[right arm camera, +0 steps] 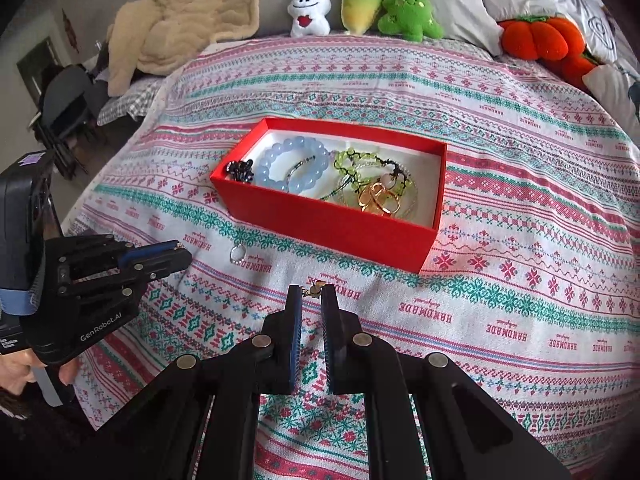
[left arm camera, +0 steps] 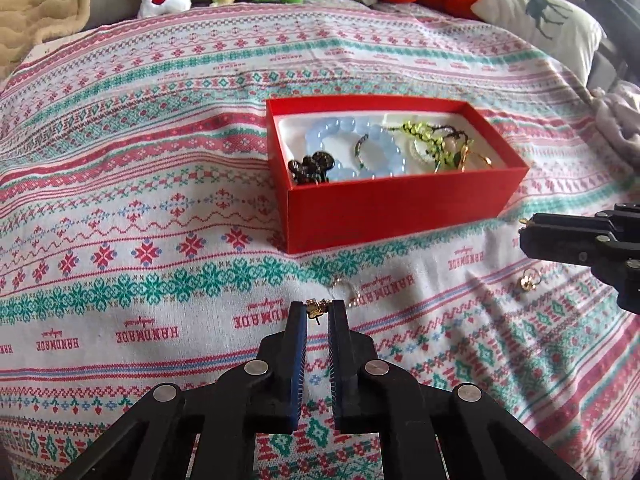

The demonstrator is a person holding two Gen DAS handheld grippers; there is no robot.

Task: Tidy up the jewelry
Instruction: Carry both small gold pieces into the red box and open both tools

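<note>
A red box (left arm camera: 400, 208) (right arm camera: 320, 220) sits on the patterned bedspread and holds a blue bead bracelet (left arm camera: 352, 140) (right arm camera: 288, 164), a green bead string (left arm camera: 432, 140) (right arm camera: 360, 164), a dark hair clip (left arm camera: 310, 166) and gold rings (right arm camera: 378, 198). My left gripper (left arm camera: 318, 308) (right arm camera: 180, 250) is shut on a small gold earring (left arm camera: 317, 307), just in front of the box. My right gripper (right arm camera: 313, 290) (left arm camera: 524, 226) is shut on another small gold earring (right arm camera: 316, 286). A silver ring (left arm camera: 346, 292) (right arm camera: 238, 256) and a gold ring (left arm camera: 528, 280) lie loose on the spread.
Plush toys (right arm camera: 360, 4), an orange pumpkin plush (right arm camera: 540, 40) and pillows (left arm camera: 540, 12) line the far side of the bed. A beige blanket (right arm camera: 180, 12) lies at the far left. Chairs (right arm camera: 68, 112) stand beyond the bed's left edge.
</note>
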